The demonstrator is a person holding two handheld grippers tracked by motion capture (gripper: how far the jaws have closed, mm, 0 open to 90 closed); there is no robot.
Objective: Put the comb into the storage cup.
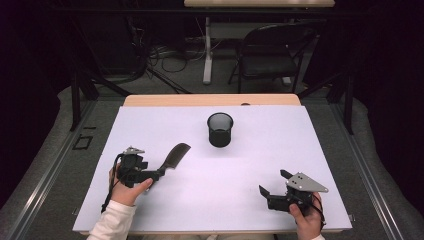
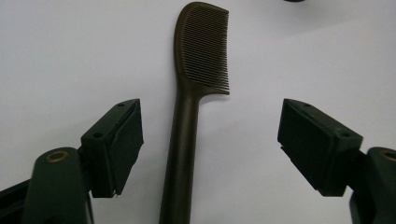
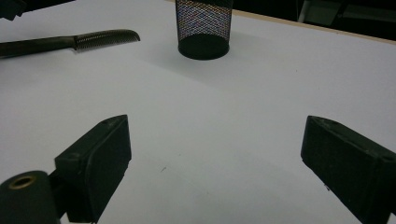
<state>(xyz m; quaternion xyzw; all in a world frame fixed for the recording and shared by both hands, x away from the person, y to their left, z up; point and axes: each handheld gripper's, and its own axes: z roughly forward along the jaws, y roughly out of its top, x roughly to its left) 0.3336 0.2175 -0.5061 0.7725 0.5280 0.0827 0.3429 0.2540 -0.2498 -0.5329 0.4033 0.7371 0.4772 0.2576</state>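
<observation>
A dark brown comb (image 1: 175, 155) lies flat on the white table sheet (image 1: 240, 170), teeth end pointing toward the far right. My left gripper (image 1: 159, 173) is open at the comb's handle end. In the left gripper view the handle of the comb (image 2: 187, 130) runs between the jaws of the left gripper (image 2: 210, 109) with a gap on each side, and neither pad touches it. A black mesh cup (image 1: 220, 130) stands upright at the far middle. My right gripper (image 1: 274, 182) rests open near the front right with nothing between its jaws.
The right gripper view has the mesh cup (image 3: 204, 28) ahead and the comb (image 3: 93, 39) to its left, with bare sheet between them and the right gripper (image 3: 217, 126). A wooden table edge (image 1: 210, 100) lies behind the sheet. A black folding chair (image 1: 270, 55) stands beyond.
</observation>
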